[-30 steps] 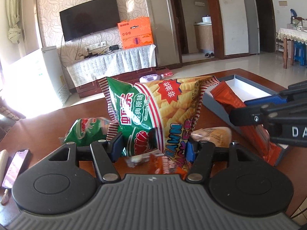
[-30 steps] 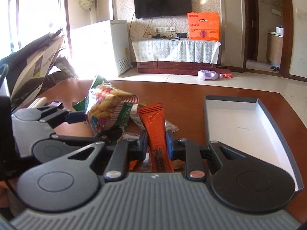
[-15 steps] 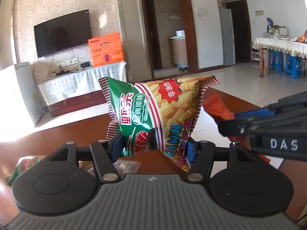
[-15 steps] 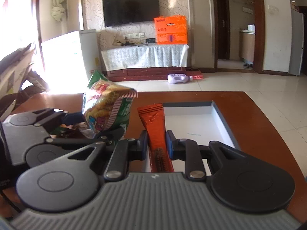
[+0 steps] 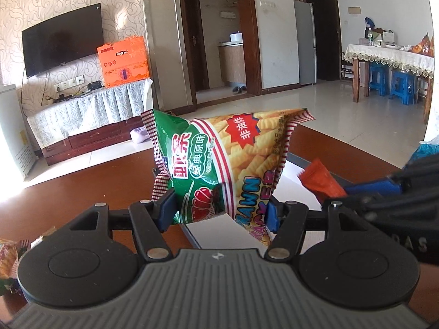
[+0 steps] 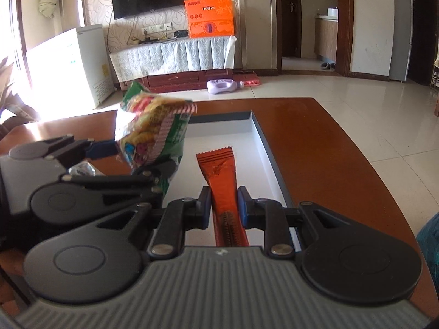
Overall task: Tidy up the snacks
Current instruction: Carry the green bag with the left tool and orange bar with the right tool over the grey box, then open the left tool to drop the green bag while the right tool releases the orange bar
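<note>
Left gripper [image 5: 221,212]: clenched on the lower part of a green and yellow chip bag [image 5: 219,164], one blue pad pressing each side so the bag creases between them.
Chip bag: stands upright out of the left jaws and rises well beyond the fingertips; held in the air over the near left part of the box [image 5: 211,230].
Right gripper [image 6: 224,205]: clamped on an orange snack stick [image 6: 221,175], its pads tight against the stick's two long edges.
Orange snack stick: runs straight forward from between the right jaws, its crimped end past the fingertips, over the white floor of the box.
Box [image 6: 263,142]: shallow, dark-rimmed, white inside; it lies on the brown table [image 6: 329,150] directly ahead of and below the right jaws.
Grippers to each other: close side by side; in the right wrist view the left gripper [image 6: 129,159] sits just left of the right jaws, its bag [image 6: 153,131] beside the stick.
Other snacks [image 5: 8,257]: a few packets lie on the table well left of the left jaws, at the frame edge.
</note>
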`<state>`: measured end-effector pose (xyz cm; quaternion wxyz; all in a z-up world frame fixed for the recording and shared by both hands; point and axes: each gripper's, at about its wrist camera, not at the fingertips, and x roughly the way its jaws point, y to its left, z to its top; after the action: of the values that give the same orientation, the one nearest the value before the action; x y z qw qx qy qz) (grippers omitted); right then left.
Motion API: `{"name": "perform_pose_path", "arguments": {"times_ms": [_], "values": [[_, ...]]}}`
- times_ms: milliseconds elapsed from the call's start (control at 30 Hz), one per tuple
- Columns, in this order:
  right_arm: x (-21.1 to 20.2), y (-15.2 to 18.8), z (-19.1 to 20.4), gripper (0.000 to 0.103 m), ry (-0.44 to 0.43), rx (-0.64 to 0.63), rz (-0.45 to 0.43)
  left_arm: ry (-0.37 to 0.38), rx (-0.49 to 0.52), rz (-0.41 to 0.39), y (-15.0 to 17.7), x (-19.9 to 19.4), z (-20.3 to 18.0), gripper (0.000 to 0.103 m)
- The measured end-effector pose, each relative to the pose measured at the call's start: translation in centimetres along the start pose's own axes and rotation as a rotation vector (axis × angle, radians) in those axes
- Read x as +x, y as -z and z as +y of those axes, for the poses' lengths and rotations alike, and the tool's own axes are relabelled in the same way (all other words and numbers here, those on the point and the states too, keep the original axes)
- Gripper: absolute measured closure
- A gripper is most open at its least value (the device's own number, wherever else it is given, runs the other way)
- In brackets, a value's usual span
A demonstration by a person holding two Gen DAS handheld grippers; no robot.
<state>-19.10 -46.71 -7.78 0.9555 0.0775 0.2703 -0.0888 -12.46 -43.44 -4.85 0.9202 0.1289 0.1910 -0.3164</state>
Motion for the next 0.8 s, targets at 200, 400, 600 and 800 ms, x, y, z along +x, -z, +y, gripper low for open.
{"name": "perform_pose_path", "arguments": {"times_ms": [200, 400, 600, 800], "values": [[0.2, 0.9, -0.6, 0.079, 0.010, 0.022, 0.038, 0.026, -0.001, -0.004, -0.7, 2.6, -0.3, 0.035], [0.4, 1.2, -0.5, 0.079, 0.008, 0.020, 0.063, 0.050, 0.012, 0.015, -1.3, 5.5, -1.0, 0.035], [1.0, 1.0, -0.8, 0.079, 0.002, 0.022, 0.081, 0.030, -0.006, 0.047, -1.7, 7.5, -0.6, 0.033], [1.3, 1.1, -1.0, 0.079, -0.006, 0.022, 0.091, 0.012, 0.005, 0.056, -2.0, 7.4, -1.3, 0.015]]}}
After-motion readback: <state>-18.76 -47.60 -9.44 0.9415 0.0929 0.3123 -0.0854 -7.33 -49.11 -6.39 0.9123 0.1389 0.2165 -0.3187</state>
